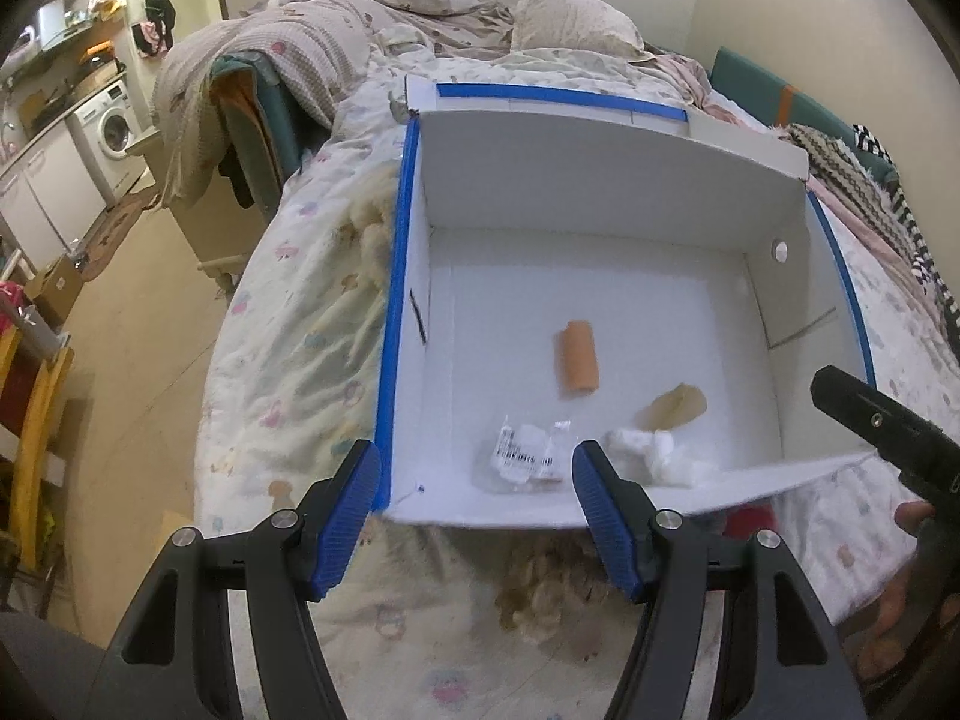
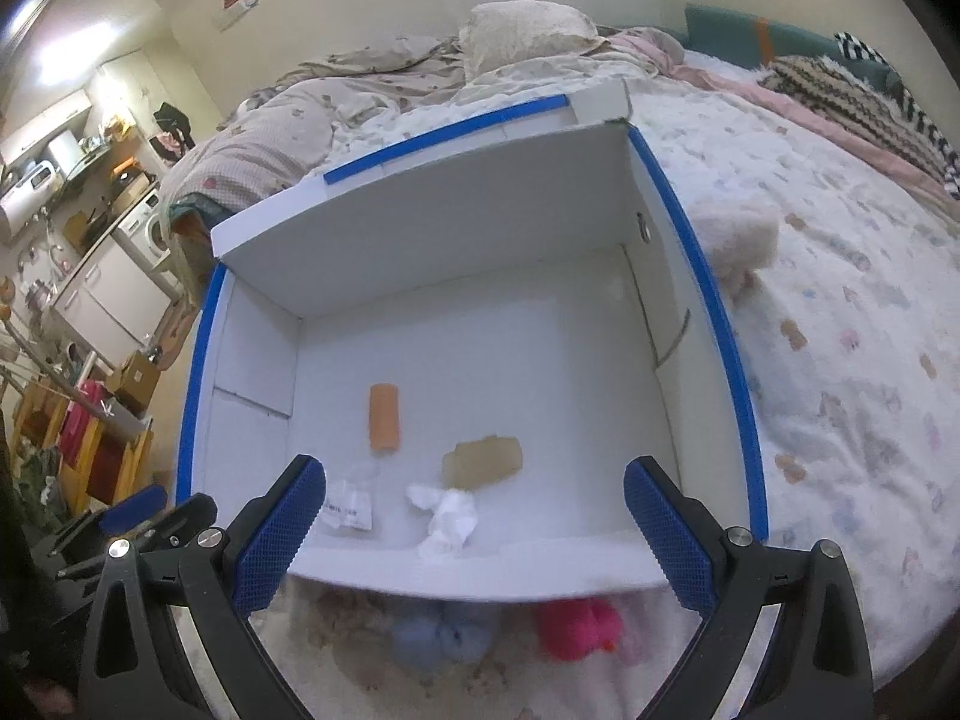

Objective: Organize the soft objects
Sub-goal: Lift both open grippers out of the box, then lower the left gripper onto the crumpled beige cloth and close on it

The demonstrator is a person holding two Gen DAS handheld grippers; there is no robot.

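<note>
A white box (image 1: 600,180) with blue-taped rims sits on the bed. In it lie an orange roll (image 1: 579,363), a tan soft lump (image 1: 678,405), a white cotton wad (image 1: 654,456) and a labelled plastic bag (image 1: 525,456). My left gripper (image 1: 477,516) hangs open over the box's near wall, nothing between its fingers. My right gripper (image 2: 474,534) is open and empty above the same box (image 2: 450,222). Below it, against the front wall, lie a blue plush (image 2: 444,636) and a pink plush (image 2: 576,627). A tan fluffy piece (image 1: 540,594) lies under the left gripper.
A cream fluffy toy (image 2: 741,234) rests against the box's right side. Pillows and crumpled blankets (image 1: 420,6) fill the head of the bed. The bed edge (image 1: 228,360) drops to the floor on the left, with a washing machine (image 1: 114,126) beyond.
</note>
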